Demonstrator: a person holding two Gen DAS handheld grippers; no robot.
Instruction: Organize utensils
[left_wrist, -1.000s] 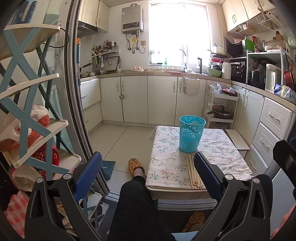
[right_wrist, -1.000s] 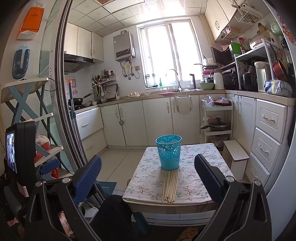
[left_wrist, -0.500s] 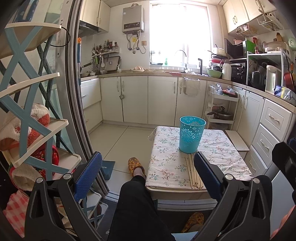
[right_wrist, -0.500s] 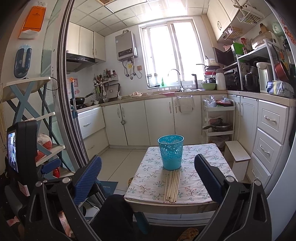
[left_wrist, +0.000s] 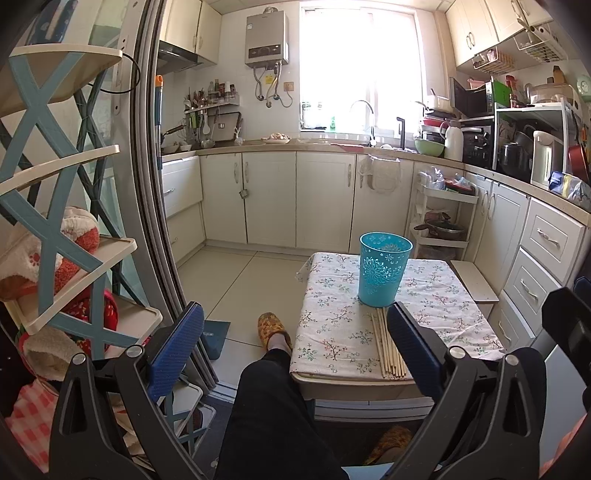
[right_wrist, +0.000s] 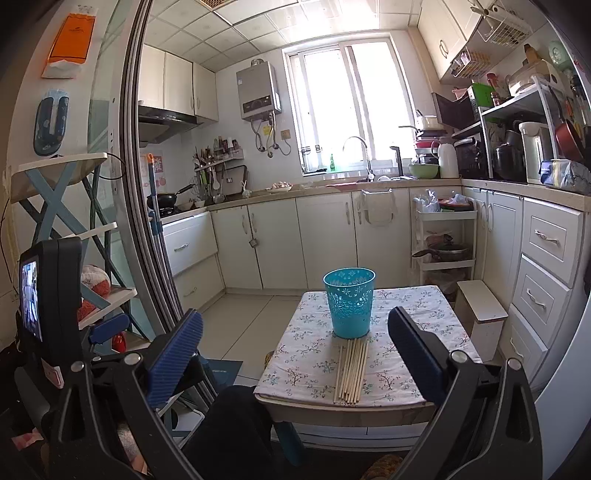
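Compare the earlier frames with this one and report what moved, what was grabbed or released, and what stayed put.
Little has changed. The right gripper has drifted slightly, so the table sits a bit further right in its view; the left gripper barely shifted. Nothing was grabbed or released: both grippers stay open and empty. The chopsticks still lie bundled in front of the upright blue basket.

Home kitchen: white cabinets (right_wrist: 325, 240), sink faucet (right_wrist: 360, 155), wall water heater (right_wrist: 258, 90).
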